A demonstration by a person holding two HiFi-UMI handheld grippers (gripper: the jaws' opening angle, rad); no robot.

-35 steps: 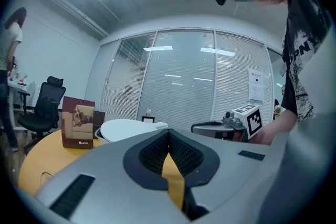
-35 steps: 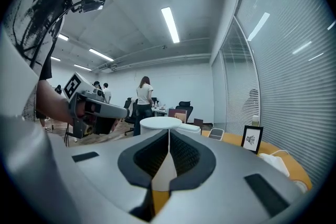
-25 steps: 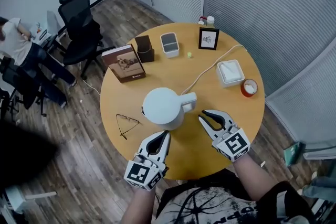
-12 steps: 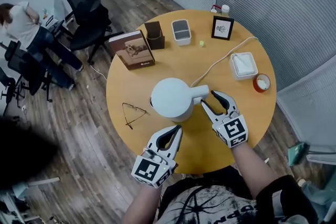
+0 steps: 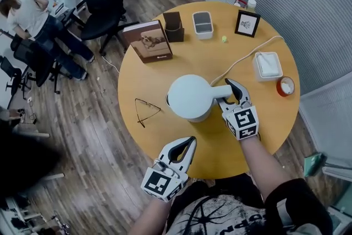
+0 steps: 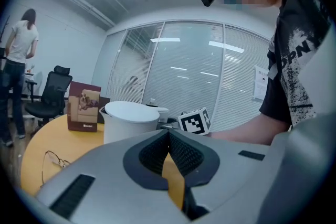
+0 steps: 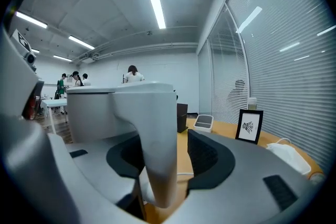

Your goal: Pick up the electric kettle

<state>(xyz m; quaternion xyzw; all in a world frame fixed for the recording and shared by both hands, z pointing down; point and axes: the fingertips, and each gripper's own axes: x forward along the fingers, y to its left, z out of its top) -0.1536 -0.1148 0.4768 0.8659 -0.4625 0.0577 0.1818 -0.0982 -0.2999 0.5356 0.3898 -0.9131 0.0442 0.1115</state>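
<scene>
A white electric kettle (image 5: 190,97) stands in the middle of the round wooden table (image 5: 165,71), its handle (image 5: 223,91) pointing right. My right gripper (image 5: 225,92) is open and its jaws have just been opening. They straddle the handle (image 7: 155,149), with a gap showing on the right pad's side. In the right gripper view the kettle body (image 7: 100,110) fills the left. My left gripper (image 5: 191,140) hovers shut over the table's near edge, apart from the kettle (image 6: 130,120), with nothing between its pads (image 6: 169,136).
A white cable (image 5: 242,60) runs from the kettle to a white box (image 5: 268,66). Glasses (image 5: 146,111) lie left of the kettle. At the far side are a book (image 5: 147,41), a brown holder (image 5: 174,27), a tray (image 5: 202,25) and a picture frame (image 5: 247,23). A red cup (image 5: 285,86) sits at the right edge.
My right gripper has moved forward and down to the kettle's handle, and its jaws have spread around it. The left gripper has stayed by the near edge.
</scene>
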